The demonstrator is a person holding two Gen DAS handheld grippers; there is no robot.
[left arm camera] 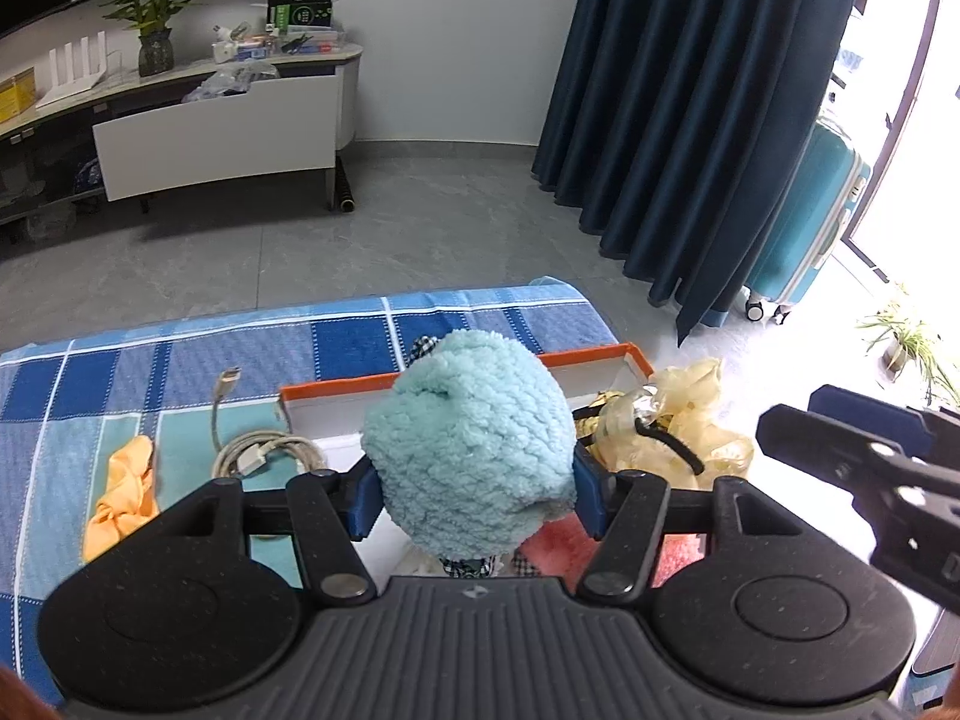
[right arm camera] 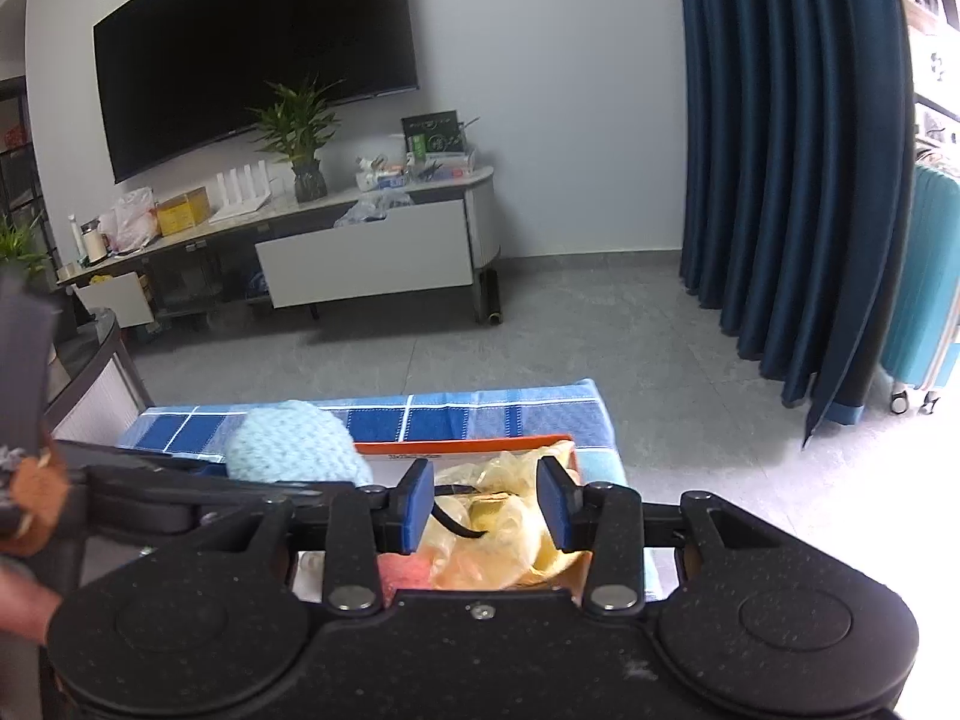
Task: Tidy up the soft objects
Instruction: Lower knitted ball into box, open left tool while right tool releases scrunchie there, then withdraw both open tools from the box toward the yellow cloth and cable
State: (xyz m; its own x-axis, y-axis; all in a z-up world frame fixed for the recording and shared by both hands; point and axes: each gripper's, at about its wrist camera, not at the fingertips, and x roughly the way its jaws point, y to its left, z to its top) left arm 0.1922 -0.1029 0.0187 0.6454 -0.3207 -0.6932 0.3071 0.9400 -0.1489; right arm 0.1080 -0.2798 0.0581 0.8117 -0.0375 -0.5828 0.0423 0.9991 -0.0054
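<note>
An orange cloth [left arm camera: 120, 495] is being left at nine o'clock on the checked blanket [left arm camera: 180, 360], beside a coiled cable [left arm camera: 258, 456]. At centre, a teal fleece [left arm camera: 474, 438] is being clamped between the pads of the left gripper [left arm camera: 477, 495] and held above the orange-rimmed box [left arm camera: 600, 357], its long axis running towards twelve o'clock. At three o'clock, the right gripper [right arm camera: 485, 504] is being held with jaws parted and nothing gripped, directly over the yellow bundle [right arm camera: 510, 534] lying in the box; it is judged the nearer to that bundle.

Blue checked cloth [left arm camera: 180, 372] — bearing orange-rimmed box [left arm camera: 636, 357], coiled cable [left arm camera: 264, 456], orange fabric [left arm camera: 123, 495].
</note>
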